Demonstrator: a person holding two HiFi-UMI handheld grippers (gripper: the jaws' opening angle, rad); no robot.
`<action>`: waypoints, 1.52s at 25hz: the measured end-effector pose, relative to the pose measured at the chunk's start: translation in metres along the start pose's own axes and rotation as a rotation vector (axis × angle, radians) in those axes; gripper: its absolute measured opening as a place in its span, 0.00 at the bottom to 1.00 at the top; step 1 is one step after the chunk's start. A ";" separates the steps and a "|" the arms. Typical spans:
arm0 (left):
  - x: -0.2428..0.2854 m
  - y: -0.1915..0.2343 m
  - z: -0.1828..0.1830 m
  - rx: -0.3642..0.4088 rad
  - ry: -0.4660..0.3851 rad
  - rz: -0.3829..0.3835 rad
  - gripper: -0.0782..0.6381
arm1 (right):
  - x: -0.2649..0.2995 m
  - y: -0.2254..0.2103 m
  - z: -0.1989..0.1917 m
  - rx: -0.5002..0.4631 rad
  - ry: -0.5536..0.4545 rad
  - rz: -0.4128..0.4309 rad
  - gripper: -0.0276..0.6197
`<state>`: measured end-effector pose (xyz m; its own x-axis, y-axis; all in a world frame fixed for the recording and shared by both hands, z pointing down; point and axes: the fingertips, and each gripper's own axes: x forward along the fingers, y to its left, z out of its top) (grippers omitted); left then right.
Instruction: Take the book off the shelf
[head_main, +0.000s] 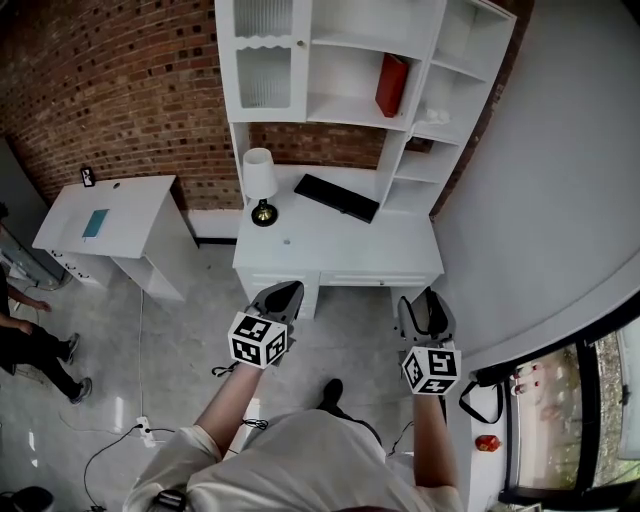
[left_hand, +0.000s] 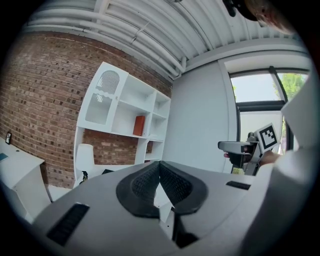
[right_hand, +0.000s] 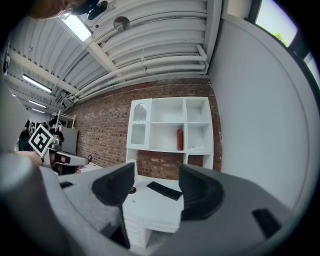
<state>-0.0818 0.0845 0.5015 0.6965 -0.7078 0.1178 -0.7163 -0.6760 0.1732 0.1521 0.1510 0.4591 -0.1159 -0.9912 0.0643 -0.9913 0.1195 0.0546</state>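
A red book (head_main: 391, 85) stands upright on the middle shelf of the white hutch (head_main: 347, 110) above the desk; it also shows as a red book (left_hand: 139, 125) in the left gripper view and a red book (right_hand: 179, 139) in the right gripper view. My left gripper (head_main: 281, 297) hangs in front of the desk, its jaws shut with nothing between them. My right gripper (head_main: 426, 310) is held beside it, jaws open and empty. Both are well short of the shelf.
On the white desk (head_main: 330, 245) stand a white lamp (head_main: 260, 184) and a black keyboard (head_main: 336, 197). A second white table (head_main: 110, 215) is at the left. A person (head_main: 30, 345) stands at the far left. A grey wall (head_main: 560, 190) runs along the right.
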 end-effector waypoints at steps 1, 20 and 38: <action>0.008 0.003 0.003 0.002 -0.002 0.004 0.10 | 0.009 -0.005 0.001 0.001 -0.003 0.004 0.45; 0.182 0.049 0.030 -0.005 0.008 0.107 0.10 | 0.188 -0.117 0.007 -0.001 -0.010 0.119 0.45; 0.271 0.085 0.038 -0.025 0.035 0.149 0.10 | 0.286 -0.162 -0.005 -0.001 0.032 0.160 0.45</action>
<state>0.0450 -0.1726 0.5108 0.5840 -0.7920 0.1781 -0.8108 -0.5585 0.1752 0.2795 -0.1520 0.4732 -0.2707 -0.9571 0.1038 -0.9602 0.2762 0.0424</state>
